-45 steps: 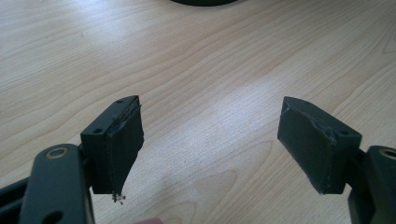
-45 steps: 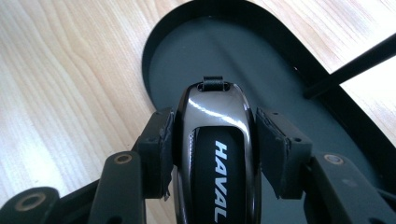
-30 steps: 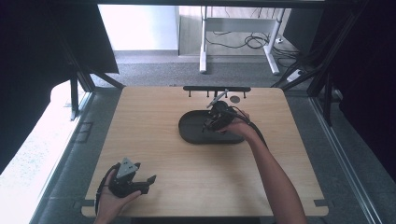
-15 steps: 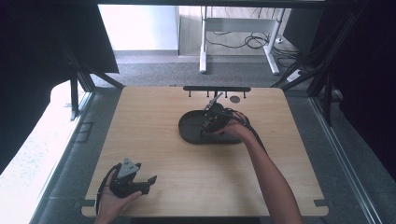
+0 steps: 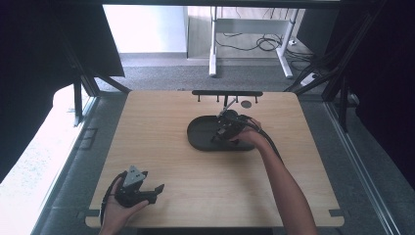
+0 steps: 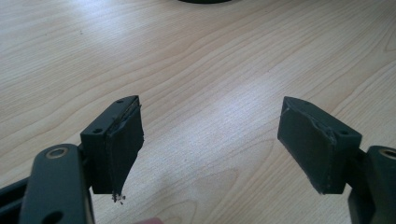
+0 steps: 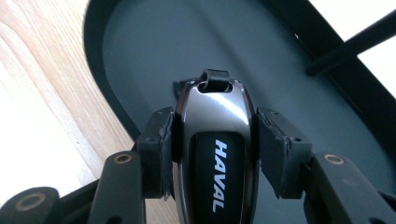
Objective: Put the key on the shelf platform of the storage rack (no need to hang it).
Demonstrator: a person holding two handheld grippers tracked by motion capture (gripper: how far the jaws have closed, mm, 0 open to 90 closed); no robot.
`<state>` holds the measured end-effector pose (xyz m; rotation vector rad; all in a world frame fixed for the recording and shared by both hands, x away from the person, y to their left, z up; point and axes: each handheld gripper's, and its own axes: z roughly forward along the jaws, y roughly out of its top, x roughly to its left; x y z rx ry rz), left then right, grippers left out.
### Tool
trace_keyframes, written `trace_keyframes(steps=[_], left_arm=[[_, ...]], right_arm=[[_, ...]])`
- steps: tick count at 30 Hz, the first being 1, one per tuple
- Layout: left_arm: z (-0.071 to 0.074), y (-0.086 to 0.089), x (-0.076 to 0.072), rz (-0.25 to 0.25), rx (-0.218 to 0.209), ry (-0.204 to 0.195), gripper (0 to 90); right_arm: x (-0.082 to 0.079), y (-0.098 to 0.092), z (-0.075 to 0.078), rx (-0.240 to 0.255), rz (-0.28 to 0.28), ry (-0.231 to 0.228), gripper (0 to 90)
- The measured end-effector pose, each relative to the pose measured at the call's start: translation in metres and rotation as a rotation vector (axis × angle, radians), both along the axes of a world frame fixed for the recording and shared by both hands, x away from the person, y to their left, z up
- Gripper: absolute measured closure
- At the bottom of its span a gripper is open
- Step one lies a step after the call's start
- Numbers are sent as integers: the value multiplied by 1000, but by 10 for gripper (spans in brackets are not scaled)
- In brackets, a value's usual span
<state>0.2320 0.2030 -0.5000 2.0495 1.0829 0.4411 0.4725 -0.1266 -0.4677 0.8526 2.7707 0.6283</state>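
Observation:
A glossy black car key fob [image 7: 212, 140] marked HAVAL sits between the pads of my right gripper [image 7: 215, 140], which is shut on its two sides. It hangs just above the floor of a dark oval tray [image 7: 140, 51]. From above, my right gripper [image 5: 226, 128] is over the right half of the tray [image 5: 200, 138], in the middle of the table. My left gripper [image 5: 147, 190] rests near the table's front left corner, held in a hand. Its jaws stand wide open over bare wood, with nothing between the pads [image 6: 119, 140].
A black rack with small hooks [image 5: 227, 93] runs along the table's far edge, with a round dark disc [image 5: 246, 104] beside it. Dark frame posts stand at both sides of the table. A cable [image 5: 266, 137] trails from my right gripper.
My right gripper with the fob has shifted slightly toward the left over the tray. The left gripper has stayed where it was.

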Motion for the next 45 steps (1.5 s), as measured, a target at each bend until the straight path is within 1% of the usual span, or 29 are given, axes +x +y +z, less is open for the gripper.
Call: trace_keyframes(steps=[6, 9, 18, 21, 26, 30, 34, 37, 38, 39, 40, 41, 43, 44, 45], left_arm=[[-1, -1, 0, -2, 3, 6, 225], [-1, -1, 0, -3, 3, 6, 225], [-1, -1, 0, -2, 4, 7, 226], [-1, 0, 0, -2, 3, 7, 226], [-1, 0, 0, -2, 3, 7, 226], [-1, 0, 0, -2, 3, 7, 226], [-1, -1, 0, -4, 5, 9, 225], [-1, -1, 1, -4, 4, 11, 225], [-1, -1, 1, -4, 5, 12, 225], [-1, -1, 1, -4, 6, 13, 225], [-2, -1, 1, -3, 6, 12, 225], [-2, -1, 1, -7, 8, 12, 225], [-1, -1, 1, -9, 8, 11, 225], [-1, -2, 1, -9, 8, 10, 225], [-1, -2, 0, -8, 7, 11, 225]], right_arm=[[3, -6, -7, -22, -17, 4, 493], [4, -8, -9, -27, -15, 0, 493], [7, -10, -17, -45, -25, 5, 493], [8, -10, -20, -61, -24, 9, 492], [9, -11, -24, -72, -34, 17, 492], [10, -13, -29, -91, -26, 25, 490], [10, -12, -32, -102, -30, 23, 487], [10, -12, -32, -102, -37, 23, 476], [9, -13, -31, -93, -42, 19, 471], [9, -13, -28, -68, -48, 10, 452], [7, -13, -24, -59, -57, 2, 445], [7, -13, -24, -59, -57, 2, 445], [4, -13, -18, -45, -55, -9, 435], [0, -13, -13, -35, -48, -22, 431], [0, -13, -13, -35, -48, -22, 431]])
